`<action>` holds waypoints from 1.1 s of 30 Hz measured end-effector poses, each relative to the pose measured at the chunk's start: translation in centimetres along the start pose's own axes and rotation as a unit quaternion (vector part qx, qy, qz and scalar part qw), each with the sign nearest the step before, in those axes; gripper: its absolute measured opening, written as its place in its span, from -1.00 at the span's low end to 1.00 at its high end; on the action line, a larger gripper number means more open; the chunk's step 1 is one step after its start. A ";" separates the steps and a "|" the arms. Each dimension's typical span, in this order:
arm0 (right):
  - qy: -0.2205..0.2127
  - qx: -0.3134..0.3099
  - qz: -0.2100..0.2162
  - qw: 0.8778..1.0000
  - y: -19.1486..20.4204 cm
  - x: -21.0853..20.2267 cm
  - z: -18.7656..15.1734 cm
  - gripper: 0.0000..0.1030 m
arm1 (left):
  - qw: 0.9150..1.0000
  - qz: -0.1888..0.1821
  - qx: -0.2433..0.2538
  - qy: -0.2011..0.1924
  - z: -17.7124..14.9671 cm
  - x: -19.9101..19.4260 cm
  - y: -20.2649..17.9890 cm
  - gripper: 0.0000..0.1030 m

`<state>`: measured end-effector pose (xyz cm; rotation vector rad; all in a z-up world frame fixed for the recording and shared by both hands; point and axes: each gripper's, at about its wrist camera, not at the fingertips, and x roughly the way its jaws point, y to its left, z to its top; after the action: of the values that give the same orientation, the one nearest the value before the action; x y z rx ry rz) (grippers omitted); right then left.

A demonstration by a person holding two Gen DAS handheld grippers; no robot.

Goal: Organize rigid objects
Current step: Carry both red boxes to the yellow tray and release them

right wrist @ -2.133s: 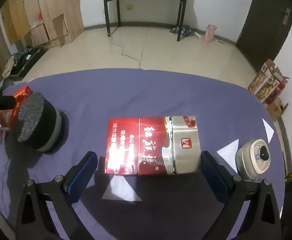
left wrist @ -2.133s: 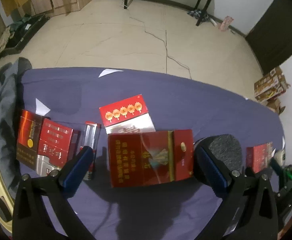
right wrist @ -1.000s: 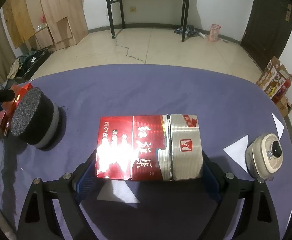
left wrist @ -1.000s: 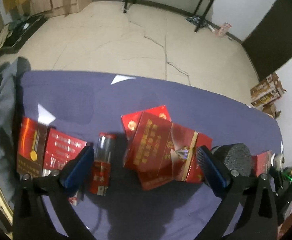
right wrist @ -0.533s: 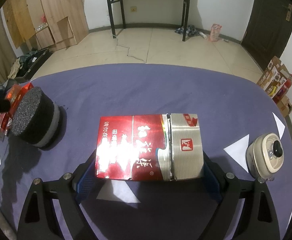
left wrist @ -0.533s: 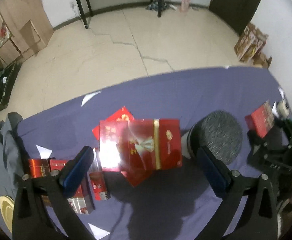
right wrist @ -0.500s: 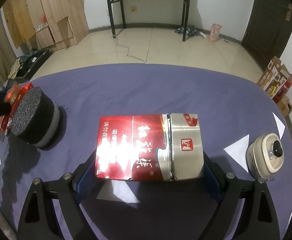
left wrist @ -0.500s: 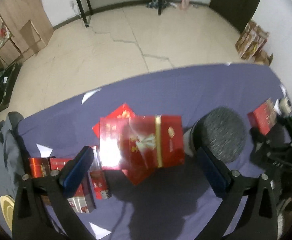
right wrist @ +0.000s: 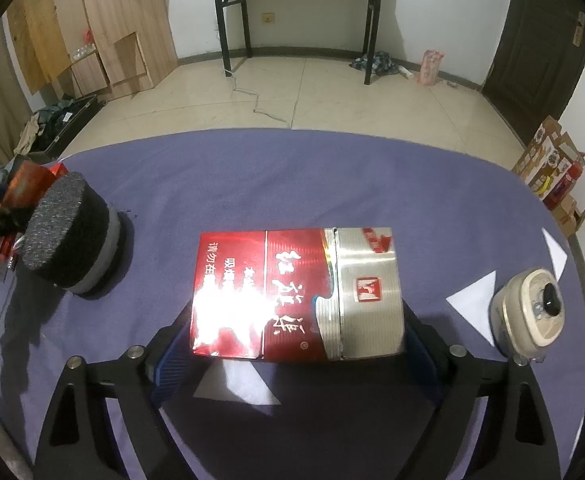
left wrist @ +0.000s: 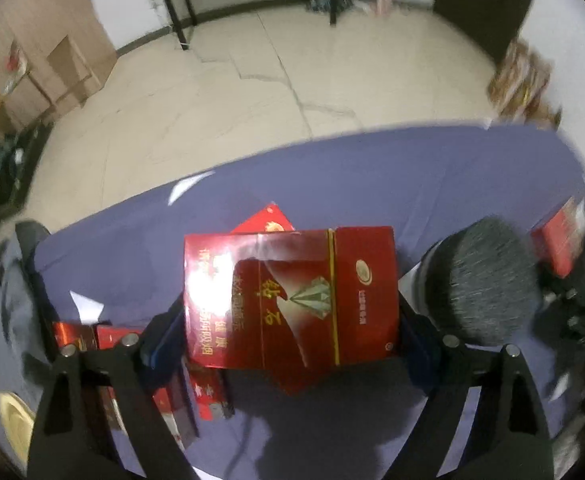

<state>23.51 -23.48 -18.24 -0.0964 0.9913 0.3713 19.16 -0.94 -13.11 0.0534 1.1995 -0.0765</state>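
Note:
My left gripper (left wrist: 290, 332) is shut on a dark red cigarette pack with a diamond emblem (left wrist: 292, 296) and holds it above the purple table. Under it lies a red pack with gold lanterns (left wrist: 266, 220). More red packs (left wrist: 104, 336) lie at the lower left. My right gripper (right wrist: 294, 344) is shut on a red and silver cigarette pack (right wrist: 298, 294), held just above the table. The left gripper and its pack show at the far left of the right wrist view (right wrist: 24, 186).
A black and grey round sponge block stands between the grippers (left wrist: 482, 286) (right wrist: 70, 236). A cream round dial timer (right wrist: 530, 314) sits at the right. White paper triangles (right wrist: 474, 296) lie on the purple cloth (right wrist: 292, 176). A grey garment (left wrist: 8, 288) lies at the left edge.
My left gripper closed on the diamond pack, lifted it off the table and swung it to the right. My right gripper closed on the red and silver pack and has since held still.

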 end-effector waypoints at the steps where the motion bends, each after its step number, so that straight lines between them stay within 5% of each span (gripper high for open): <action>1: -0.009 0.001 0.000 1.000 0.1 -0.6 0.1 0.73 | 1.000 -0.013 -0.007 -0.009 -0.1 -1.0 0.5 0.73; 5: -0.047 0.004 0.003 0.999 0.9 -3.2 0.3 0.73 | 1.000 -0.014 -0.008 -0.024 -0.5 -5.2 2.5 0.73; 12: -0.127 -0.047 0.081 0.987 7.1 -10.7 0.6 0.73 | 0.996 0.009 -0.025 -0.079 -4.7 -16.4 10.4 0.73; 18: -0.126 -0.189 0.209 0.951 21.9 -16.2 -0.6 0.72 | 0.977 0.048 -0.174 -0.115 -18.2 -23.7 23.8 0.73; 22: -0.100 -0.300 0.269 0.910 35.0 -17.8 -3.1 0.72 | 0.951 0.041 -0.290 -0.101 -27.1 -22.6 30.5 0.73; 25: -0.073 -0.373 0.282 0.881 43.1 -17.8 -5.9 0.72 | 0.939 0.075 -0.331 -0.052 -31.4 -19.8 33.0 0.73; 27: -0.046 -0.406 0.285 0.867 48.1 -17.0 -7.7 0.72 | 0.936 0.063 -0.345 -0.032 -33.2 -18.3 33.7 0.73; 33: 0.030 -0.391 0.275 0.878 56.3 -12.6 -7.0 0.72 | 0.931 0.050 -0.362 -0.015 -36.8 -15.7 33.7 0.73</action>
<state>-7.88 24.05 -6.69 -0.5680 0.8649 1.2938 -17.72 36.17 -11.76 -0.5325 1.1315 0.4555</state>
